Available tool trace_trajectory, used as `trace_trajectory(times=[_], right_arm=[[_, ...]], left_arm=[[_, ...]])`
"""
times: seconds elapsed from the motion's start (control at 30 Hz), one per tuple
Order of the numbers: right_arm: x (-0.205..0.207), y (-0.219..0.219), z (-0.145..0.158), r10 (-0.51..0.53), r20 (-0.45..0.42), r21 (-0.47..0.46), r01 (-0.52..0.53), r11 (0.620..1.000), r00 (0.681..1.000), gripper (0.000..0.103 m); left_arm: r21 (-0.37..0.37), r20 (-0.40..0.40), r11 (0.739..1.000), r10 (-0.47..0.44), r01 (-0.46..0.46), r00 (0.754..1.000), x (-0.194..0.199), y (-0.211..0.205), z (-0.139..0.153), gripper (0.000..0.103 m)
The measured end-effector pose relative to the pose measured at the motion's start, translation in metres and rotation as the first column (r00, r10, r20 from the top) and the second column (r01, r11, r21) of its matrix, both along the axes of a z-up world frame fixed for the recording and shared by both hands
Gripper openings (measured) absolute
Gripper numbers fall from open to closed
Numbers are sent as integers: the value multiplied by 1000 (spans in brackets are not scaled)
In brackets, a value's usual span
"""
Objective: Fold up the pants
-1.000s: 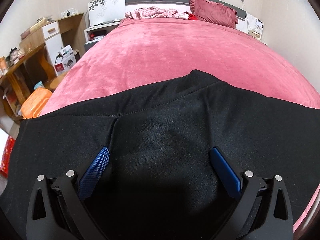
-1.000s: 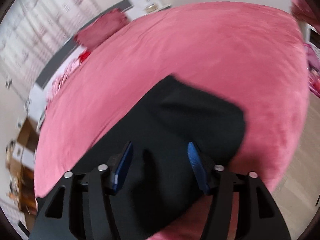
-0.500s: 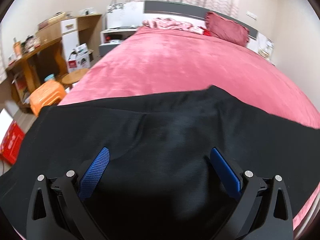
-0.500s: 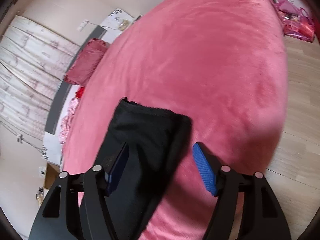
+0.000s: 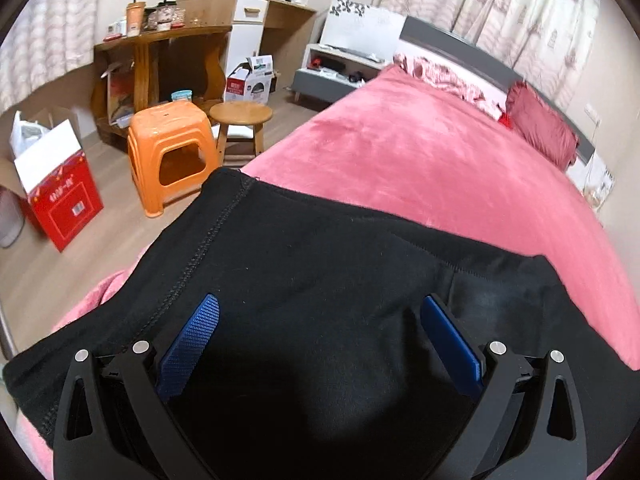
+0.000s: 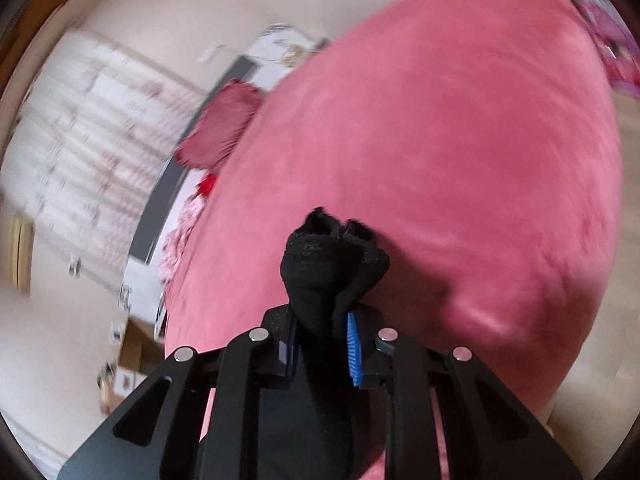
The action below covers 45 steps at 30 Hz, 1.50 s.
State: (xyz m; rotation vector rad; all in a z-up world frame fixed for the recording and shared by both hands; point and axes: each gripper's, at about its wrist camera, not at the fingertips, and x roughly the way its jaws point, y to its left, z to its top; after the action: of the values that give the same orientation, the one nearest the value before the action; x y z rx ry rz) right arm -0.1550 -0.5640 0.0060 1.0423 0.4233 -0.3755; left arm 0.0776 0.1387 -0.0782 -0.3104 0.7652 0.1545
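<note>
Two claws show, one in each wrist view. The left claw (image 5: 318, 320) stands wide open, its blue pads (image 5: 194, 336) far apart, with nothing between them but the flat cloth below. Whether the pads touch that cloth cannot be told. The right claw (image 6: 322, 344) is nearly closed and pinches a bunched end of the black pants (image 6: 332, 264), which puffs out in a rounded knot just past the fingertips (image 6: 352, 350).

In the left wrist view the pants (image 5: 320, 280) lie spread across the near end of the bed (image 5: 420, 160), which wears a pink velvety cover. A stitched seam (image 5: 200, 248) runs along the left edge of the cloth up to a corner near the bed's side edge, and a second seam crosses the right part of the cloth. The cloth fills most of the lower half of this view and reaches under both fingers.

At the head of the bed sit a dark red pillow (image 5: 544, 128) and a crumpled pink floral cloth (image 5: 444, 76), against a grey headboard (image 5: 460, 46). Curtains (image 5: 500, 4) hang behind.

On the floor left of the bed stand stacked orange plastic stools (image 5: 172, 148), a small round wooden stool (image 5: 240, 118) just beside them, and a red and white box (image 5: 60, 188) nearer the camera. A wooden table (image 5: 160, 60) with jars and bottles on top stands against the wall, and a low grey and white bedside cabinet (image 5: 340, 68) sits by the headboard.

The right wrist view is blurred; it shows the pink bed (image 6: 440, 160) beyond the pinched cloth.
</note>
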Motion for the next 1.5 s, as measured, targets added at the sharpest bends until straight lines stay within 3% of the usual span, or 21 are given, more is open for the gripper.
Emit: trace_trajectory(times=[0.13, 0.33, 0.53, 0.73, 0.9, 1.2, 1.27, 1.4, 1.5], right_arm=[[13, 40, 48, 74, 47, -105, -69, 992, 996, 18], [50, 110, 102, 211, 102, -231, -183, 955, 972, 18], [83, 169, 120, 320, 116, -279, -279, 919, 940, 18], [99, 240, 130, 451, 59, -396, -394, 829, 891, 18], [117, 295, 120, 552, 1, -450, -493, 745, 834, 18], [151, 381, 69, 687, -123, -399, -669, 627, 716, 20], [153, 398, 52, 701, -188, -414, -703, 578, 688, 21], [154, 431, 21, 704, -339, -474, -760, 445, 624, 22], [153, 445, -1, 702, -411, -473, -794, 381, 582, 22]], left_arm=[[97, -37, 995, -11, 14, 999, 2, -16, -2, 100], [73, -25, 997, -14, 16, 1000, -1, -15, -2, 100], [70, -23, 997, -16, 18, 1000, 1, -14, -4, 100], [76, -27, 997, -17, 19, 999, 1, -13, -5, 100], [78, -28, 997, -17, 19, 999, 1, -14, -5, 100], [84, -31, 996, -18, 21, 999, 2, -14, -5, 100], [84, -32, 996, -19, 21, 999, 2, -15, -5, 100], [86, -33, 996, -18, 21, 999, 2, -15, -5, 100], [86, -33, 996, -19, 21, 999, 2, -15, -5, 100]])
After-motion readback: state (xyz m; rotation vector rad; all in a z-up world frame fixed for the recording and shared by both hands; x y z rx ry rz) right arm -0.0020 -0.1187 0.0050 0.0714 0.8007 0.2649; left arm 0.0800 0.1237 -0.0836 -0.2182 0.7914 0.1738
